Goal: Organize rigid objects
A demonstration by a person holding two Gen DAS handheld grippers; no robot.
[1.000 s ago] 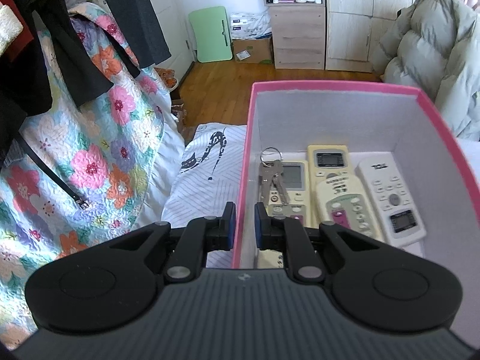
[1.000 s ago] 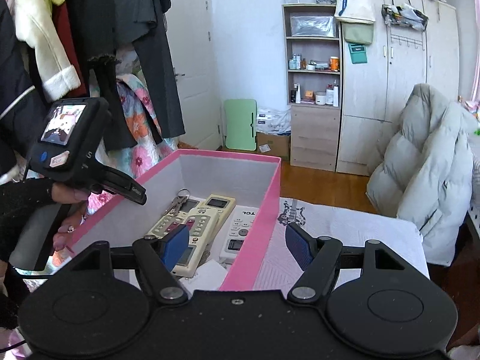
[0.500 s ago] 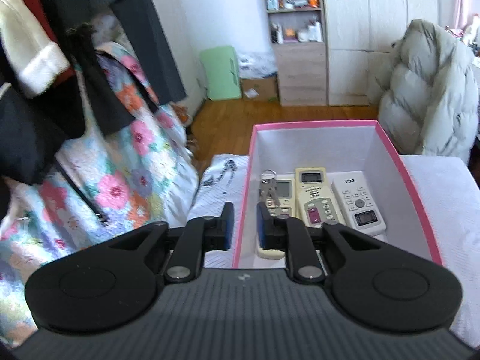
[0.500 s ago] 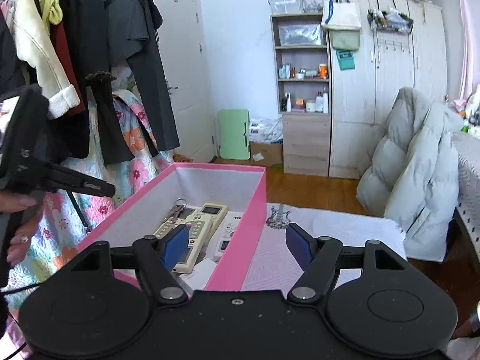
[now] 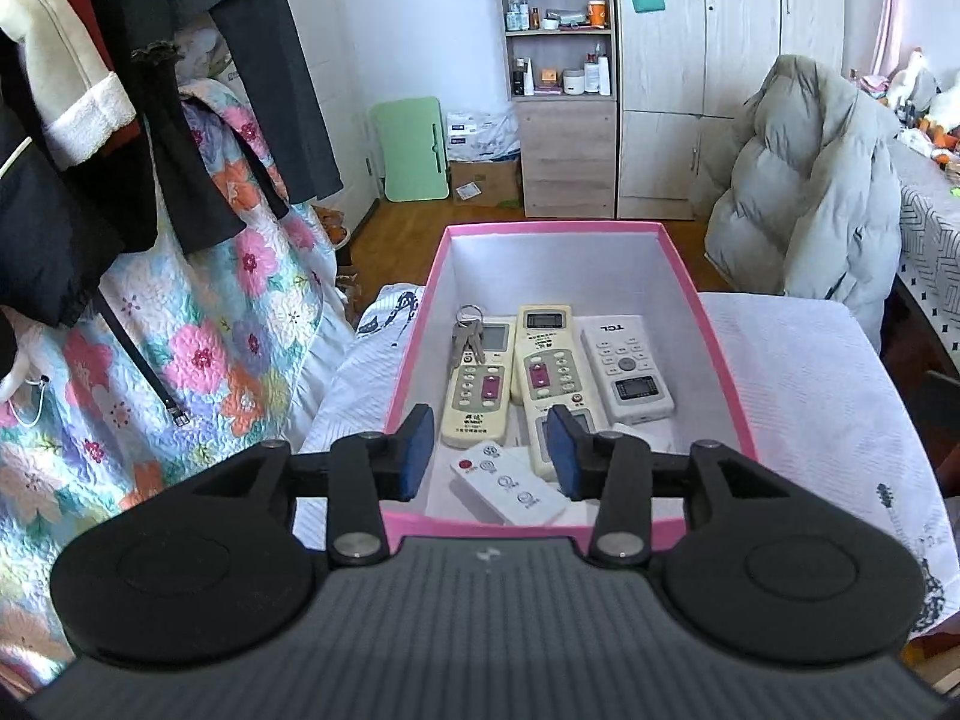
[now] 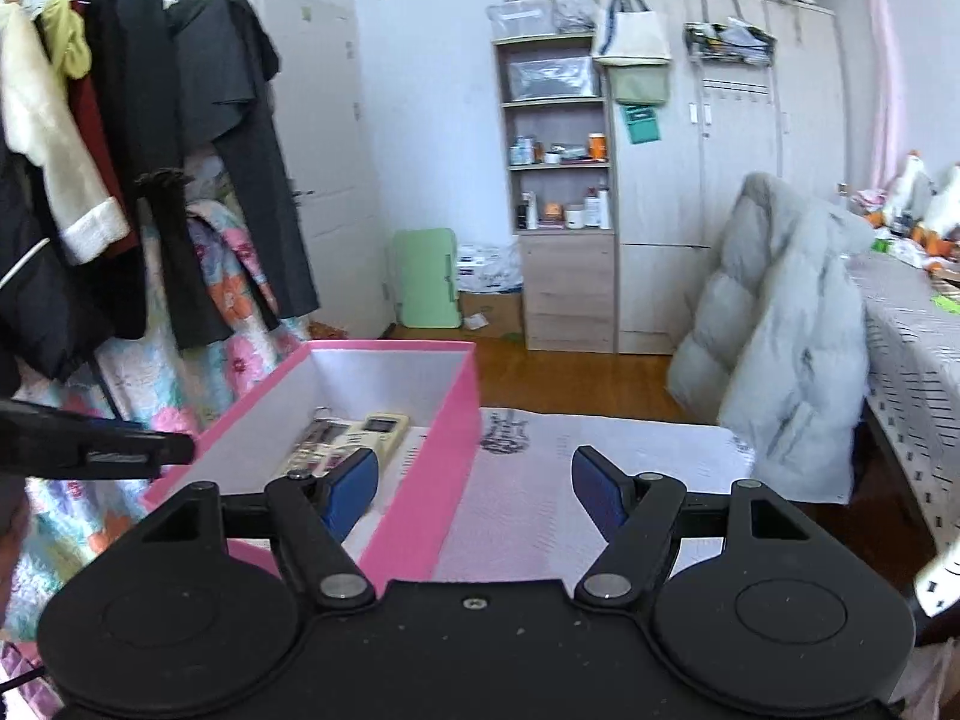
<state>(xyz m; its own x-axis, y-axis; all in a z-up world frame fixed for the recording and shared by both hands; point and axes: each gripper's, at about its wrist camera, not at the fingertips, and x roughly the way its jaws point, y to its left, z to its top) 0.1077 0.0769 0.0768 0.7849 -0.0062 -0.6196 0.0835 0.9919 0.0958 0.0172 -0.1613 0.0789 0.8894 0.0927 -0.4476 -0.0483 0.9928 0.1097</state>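
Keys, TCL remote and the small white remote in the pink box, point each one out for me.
keys (image 5: 468, 339), left wrist view, on the blades below the ring.
TCL remote (image 5: 624, 369), left wrist view, on its button face.
small white remote (image 5: 507, 483), left wrist view, on the middle of its top face.

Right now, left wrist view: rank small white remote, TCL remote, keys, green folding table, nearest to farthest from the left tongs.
1. Small white remote, box's near end, just beyond the opening left tongs.
2. TCL remote, right side of the pink box.
3. Keys, left, farther in.
4. Green folding table, against the far wall.
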